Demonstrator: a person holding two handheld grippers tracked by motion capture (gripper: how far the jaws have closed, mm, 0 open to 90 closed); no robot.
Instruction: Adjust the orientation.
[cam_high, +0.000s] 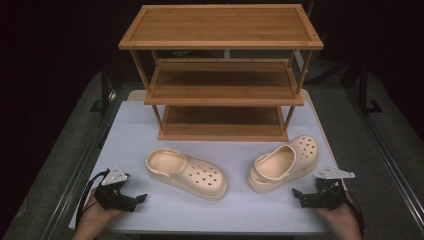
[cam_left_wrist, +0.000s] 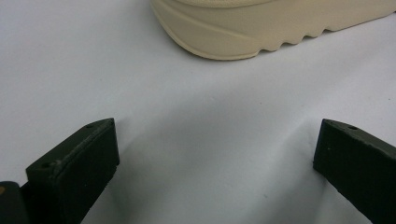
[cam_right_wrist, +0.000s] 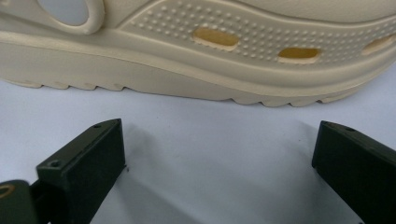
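Two cream clog shoes lie on the white table top (cam_high: 235, 210). The left clog (cam_high: 186, 173) points its toe to the front right; the right clog (cam_high: 283, 163) points its toe to the back right. My left gripper (cam_high: 141, 198) rests at the table's front left, open and empty, aimed at the left clog's sole (cam_left_wrist: 261, 28). At the front right my right gripper (cam_high: 296, 193) is open too, with nothing between its jaws, close to the side of the right clog (cam_right_wrist: 210, 51). A hand holds each gripper from below.
A three-tier wooden shoe rack (cam_high: 222, 70) stands at the back of the table, its shelves bare. Dark floor and metal stands surround the table. White table surface lies between the clogs and the front edge.
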